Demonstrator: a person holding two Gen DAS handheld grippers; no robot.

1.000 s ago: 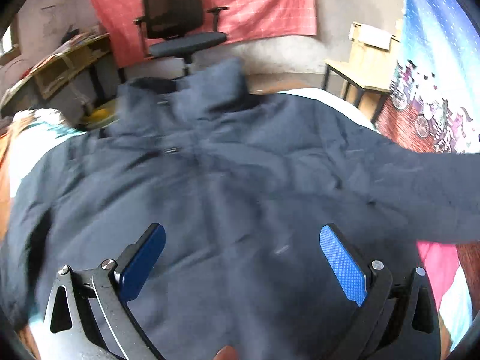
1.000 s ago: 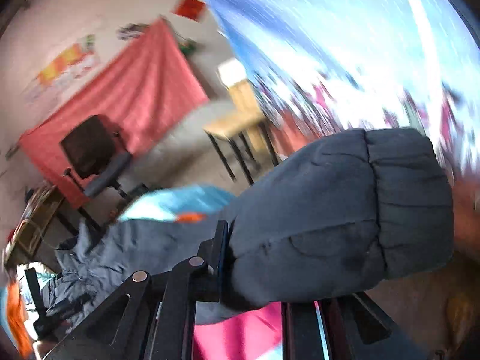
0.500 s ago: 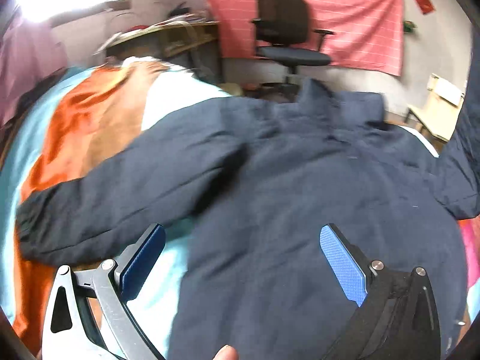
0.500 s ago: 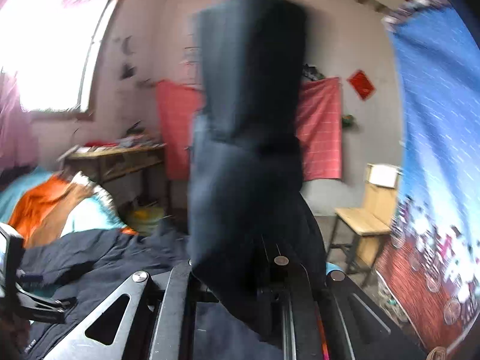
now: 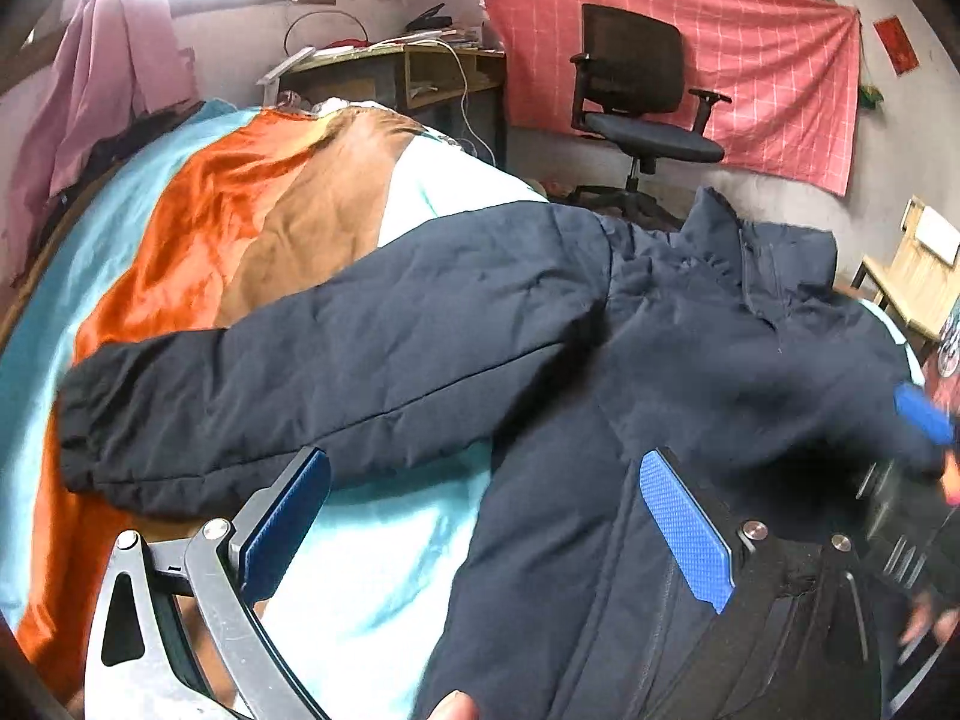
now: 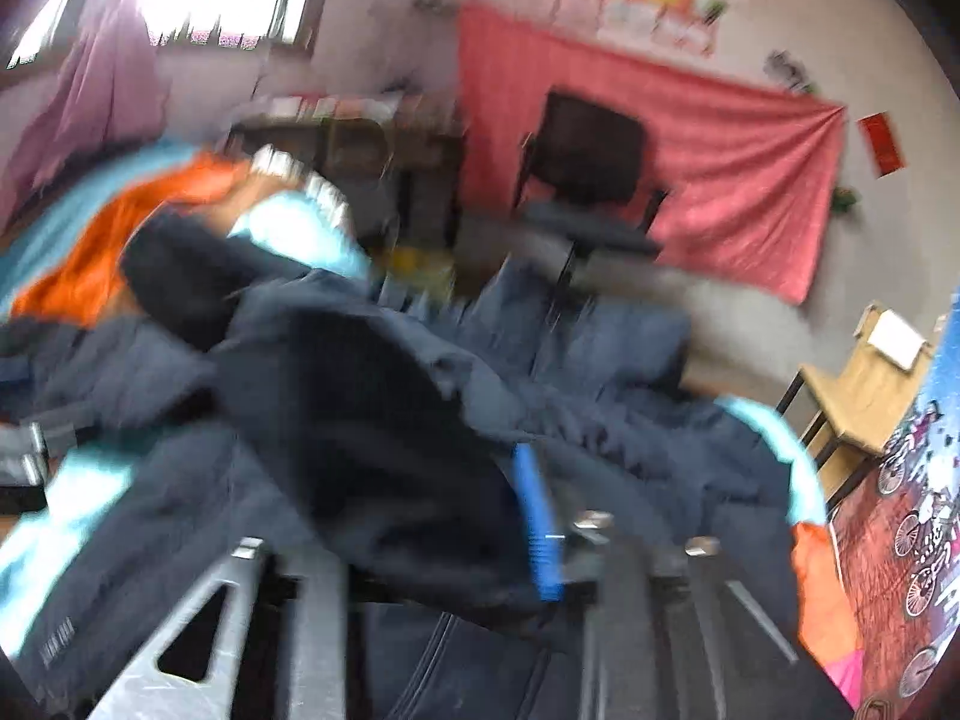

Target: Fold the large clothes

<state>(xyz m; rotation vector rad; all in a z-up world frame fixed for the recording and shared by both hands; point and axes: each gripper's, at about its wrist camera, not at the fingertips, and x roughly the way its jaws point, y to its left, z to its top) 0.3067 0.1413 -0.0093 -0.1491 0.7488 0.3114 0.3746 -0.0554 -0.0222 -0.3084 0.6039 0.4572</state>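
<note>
A dark navy padded jacket (image 5: 690, 372) lies front-up on the bed, its left sleeve (image 5: 300, 372) stretched out over the striped cover. My left gripper (image 5: 480, 468) is open just above the jacket's side below that sleeve, with nothing gripped. In the blurred right wrist view, the right sleeve (image 6: 360, 420) is folded across the jacket's body (image 6: 600, 420) and drapes between the opening jaws of my right gripper (image 6: 396, 498). One blue pad (image 6: 534, 528) shows bare; the other finger is hidden under the cloth. The right gripper's blue pad (image 5: 921, 414) also shows at the left view's right edge.
The bed cover (image 5: 210, 228) has orange, brown, white and turquoise stripes. A black office chair (image 5: 642, 102) stands behind the bed before a red wall cloth. A cluttered desk (image 5: 390, 72) is at the back left, a wooden chair (image 5: 912, 276) at the right.
My left gripper swung left from over the jacket's chest to beside the left sleeve, staying open. My right gripper carried the right sleeve up and over onto the jacket, and its jaws have spread.
</note>
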